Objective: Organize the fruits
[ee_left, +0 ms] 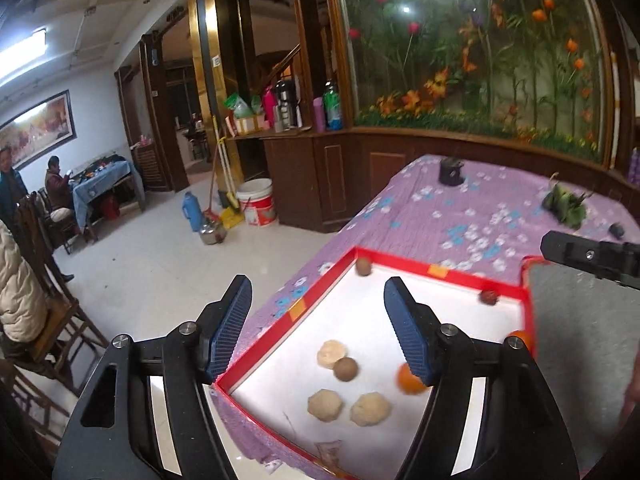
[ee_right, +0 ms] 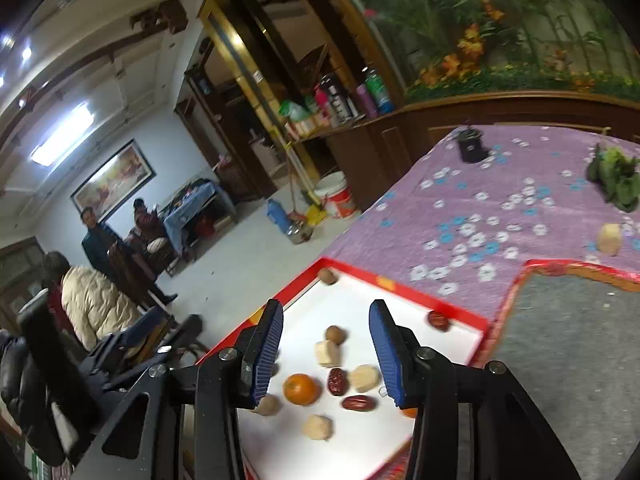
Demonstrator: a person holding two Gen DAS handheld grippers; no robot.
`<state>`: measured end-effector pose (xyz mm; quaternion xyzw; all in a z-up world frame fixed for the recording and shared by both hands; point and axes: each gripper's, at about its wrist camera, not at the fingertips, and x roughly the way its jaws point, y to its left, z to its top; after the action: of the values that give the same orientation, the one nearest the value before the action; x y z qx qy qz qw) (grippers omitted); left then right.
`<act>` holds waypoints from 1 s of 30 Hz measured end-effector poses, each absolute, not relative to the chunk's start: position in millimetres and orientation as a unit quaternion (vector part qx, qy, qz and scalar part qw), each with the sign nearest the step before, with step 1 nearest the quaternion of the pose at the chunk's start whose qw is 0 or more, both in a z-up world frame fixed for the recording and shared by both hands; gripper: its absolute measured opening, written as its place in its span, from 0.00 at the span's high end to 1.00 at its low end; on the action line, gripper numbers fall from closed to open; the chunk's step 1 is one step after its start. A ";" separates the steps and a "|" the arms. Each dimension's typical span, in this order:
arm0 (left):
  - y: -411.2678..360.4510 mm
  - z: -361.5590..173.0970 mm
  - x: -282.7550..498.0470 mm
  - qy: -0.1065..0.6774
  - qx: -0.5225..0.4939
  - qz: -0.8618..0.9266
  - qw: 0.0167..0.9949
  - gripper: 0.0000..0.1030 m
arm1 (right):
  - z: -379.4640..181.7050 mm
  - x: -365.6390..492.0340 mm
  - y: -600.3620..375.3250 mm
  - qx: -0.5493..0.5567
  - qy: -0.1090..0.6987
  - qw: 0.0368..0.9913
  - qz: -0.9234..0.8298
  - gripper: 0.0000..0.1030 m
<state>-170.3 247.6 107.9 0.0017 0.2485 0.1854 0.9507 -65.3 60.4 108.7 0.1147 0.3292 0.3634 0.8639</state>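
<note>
A red-rimmed white tray [ee_left: 404,265] lies on the purple flowered tablecloth. In it are several beige fruit pieces [ee_left: 325,405], brown round fruits [ee_left: 345,369], an orange [ee_left: 410,382] and a red date [ee_left: 489,297]. My left gripper [ee_left: 318,292] hovers over the tray's left corner, open, with nothing between its blue pads. My right gripper [ee_right: 326,312] hangs above the tray [ee_right: 460,312], open and empty. Under it lie an orange [ee_right: 301,389], two dates [ee_right: 337,381] and beige pieces [ee_right: 328,353]. One beige piece [ee_right: 609,239] sits outside on the cloth.
A grey-lined red box part [ee_right: 568,360] adjoins the tray on the right. Green leaves [ee_right: 614,180] and a small black object [ee_right: 470,146] lie farther back on the table. The table edge drops to tiled floor on the left, where people sit at chairs.
</note>
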 end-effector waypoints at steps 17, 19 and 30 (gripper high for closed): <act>197.9 132.3 -196.2 0.219 0.006 0.167 0.961 0.12 | 118.0 -105.2 -88.1 0.131 0.268 0.921 0.252 0.55; 189.5 131.0 -191.8 0.226 0.005 0.163 0.960 0.12 | 117.2 -112.8 -100.9 0.133 0.265 0.923 0.245 0.55; 137.2 134.2 -195.2 0.229 0.056 0.177 0.956 0.12 | 126.0 -156.3 -82.6 0.087 0.237 0.917 0.310 0.55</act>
<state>-195.2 137.2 134.2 0.0560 0.2285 0.1769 0.9557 -156.3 -82.6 126.0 0.0870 0.2372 0.3101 0.9165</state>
